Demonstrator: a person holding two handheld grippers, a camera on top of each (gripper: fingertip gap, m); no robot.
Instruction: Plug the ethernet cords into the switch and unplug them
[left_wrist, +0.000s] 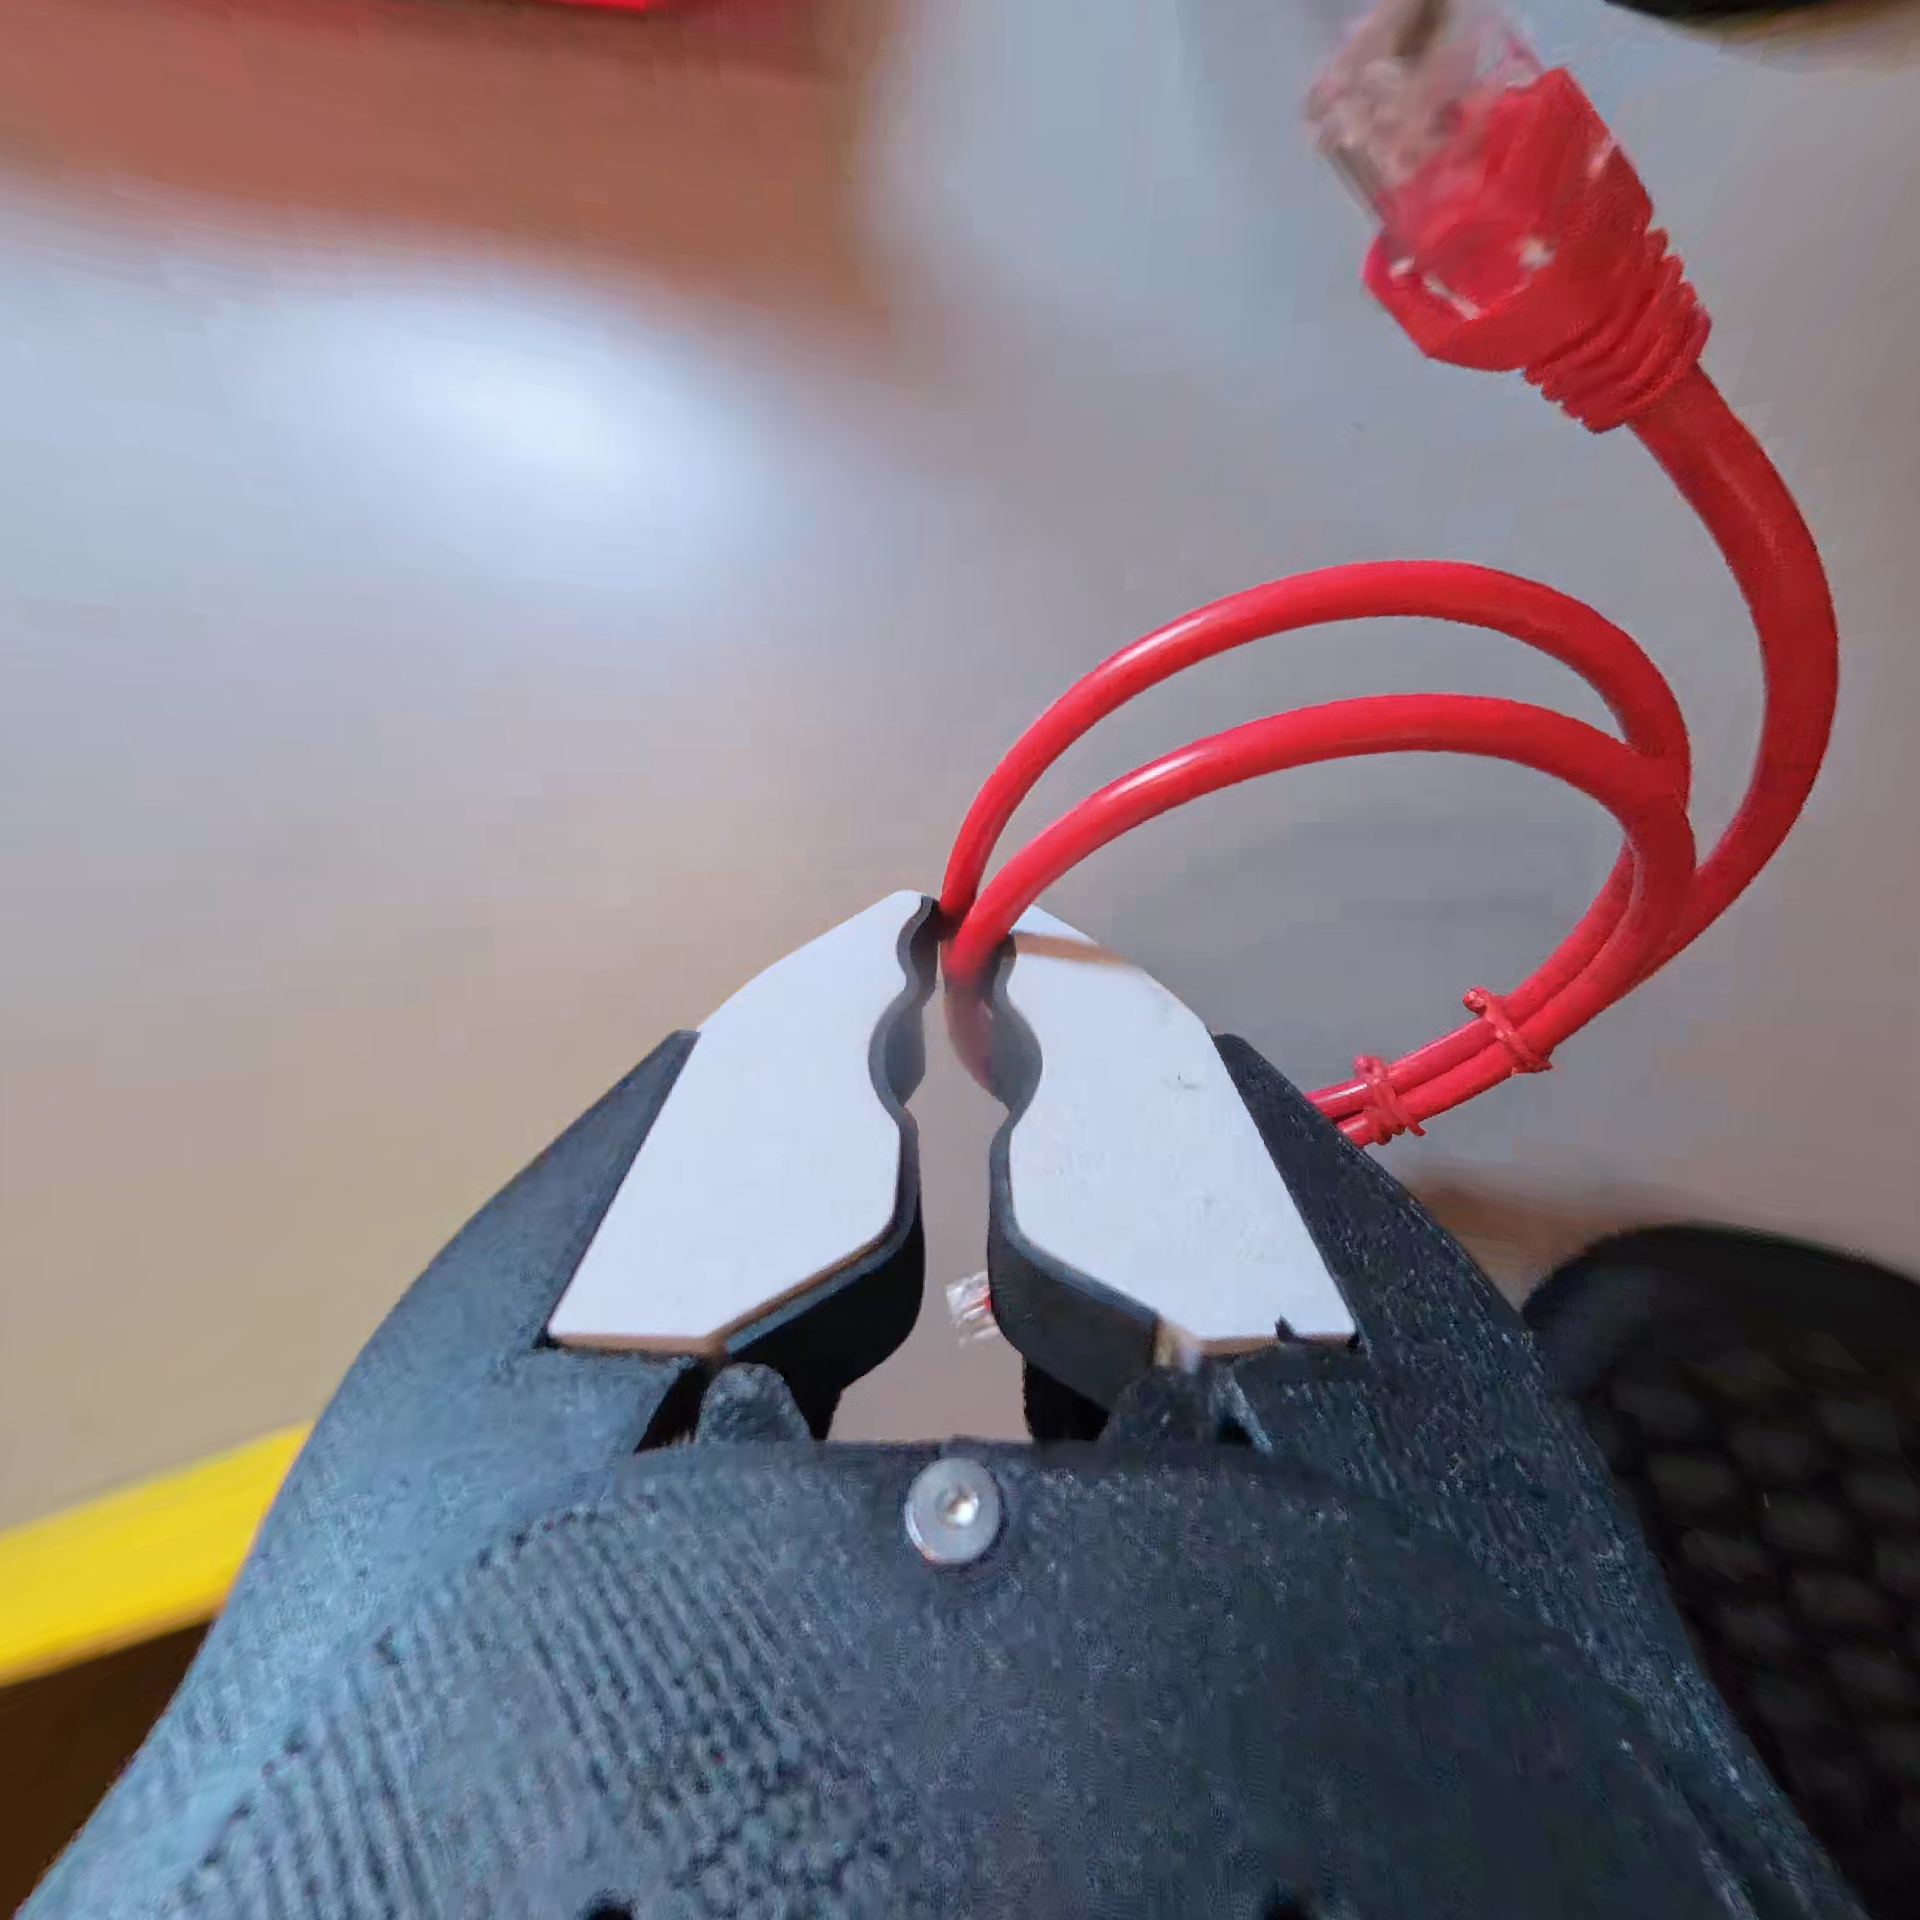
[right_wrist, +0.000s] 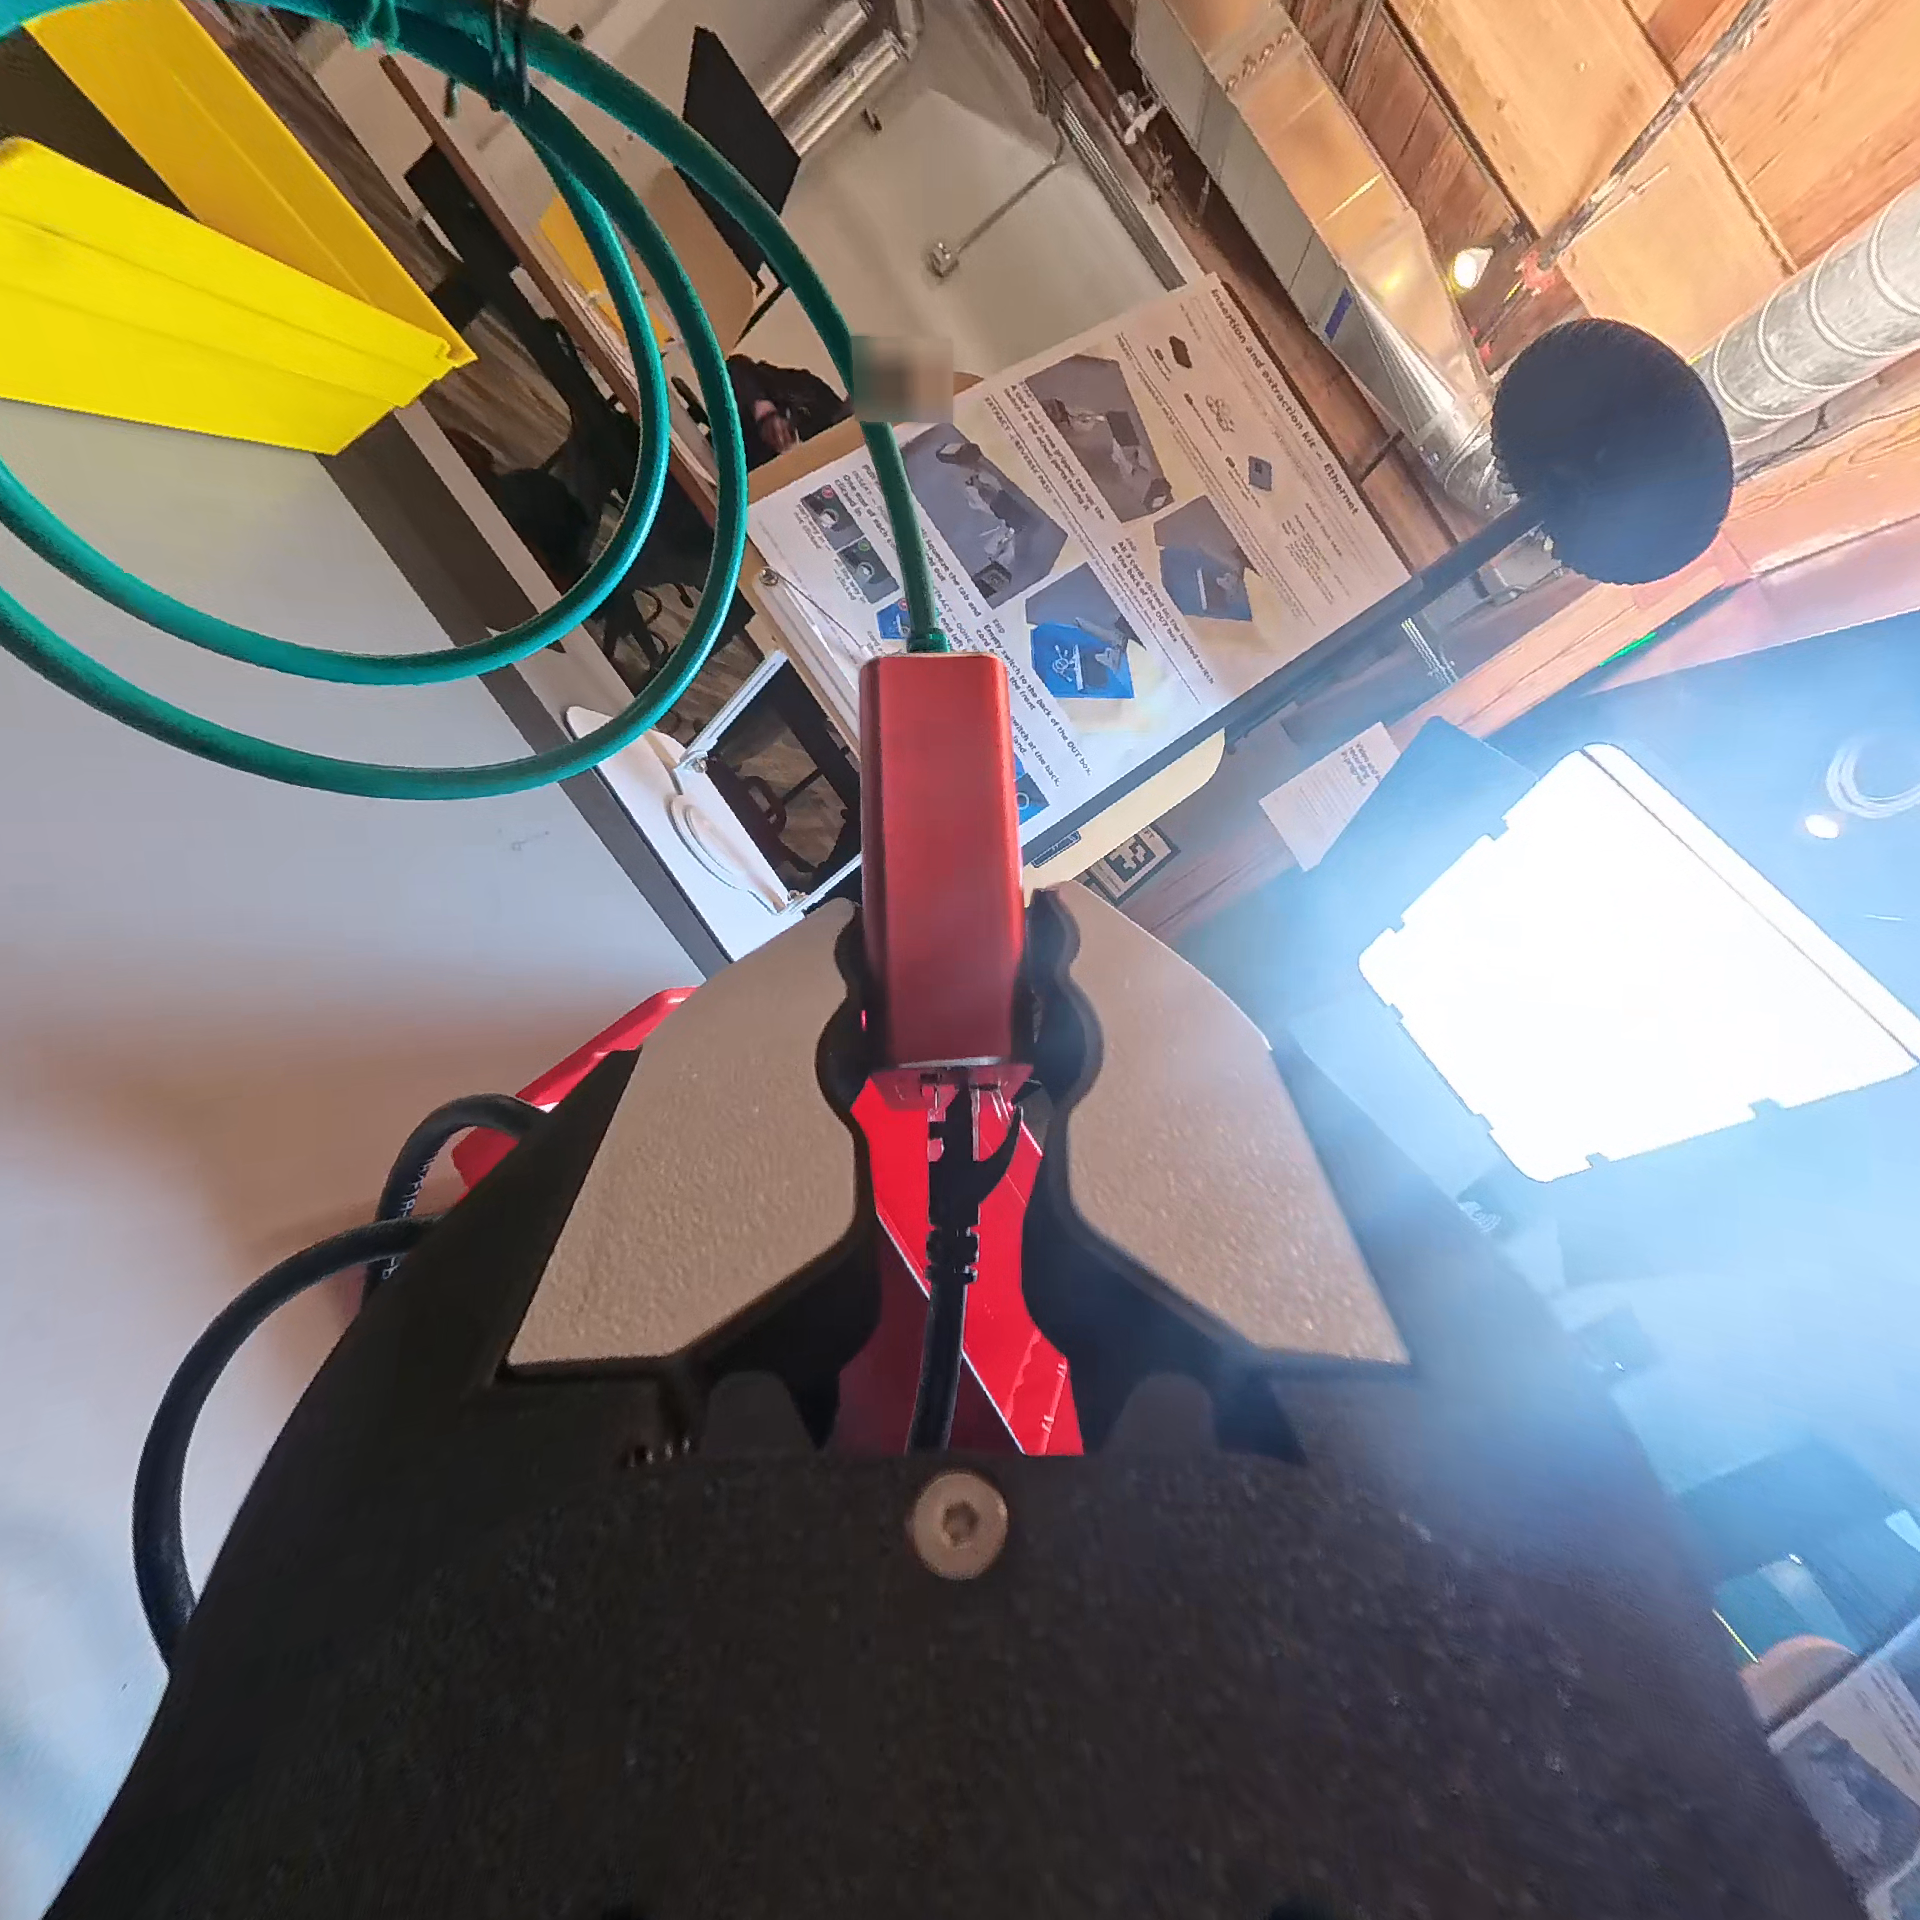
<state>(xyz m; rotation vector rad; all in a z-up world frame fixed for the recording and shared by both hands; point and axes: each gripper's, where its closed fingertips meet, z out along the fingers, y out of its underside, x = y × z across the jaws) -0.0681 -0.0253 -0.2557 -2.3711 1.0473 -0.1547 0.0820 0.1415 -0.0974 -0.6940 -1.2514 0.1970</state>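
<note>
Left gripper (left_wrist: 961, 951) pinching a coiled red ethernet cord (left_wrist: 1299, 665)

The black printed gripper with grey pads has its jaws closed on two strands of the thin red cord at their tips. The cord loops out toward three o'clock, bound by thin red ties (left_wrist: 1387, 1101), then rises to one o'clock, ending in a clear plastic plug (left_wrist: 1403, 114) with a red boot. Behind lies the blurred pale grey counter (left_wrist: 436, 644); a yellow edge (left_wrist: 125, 1538) shows at eight o'clock.
</note>
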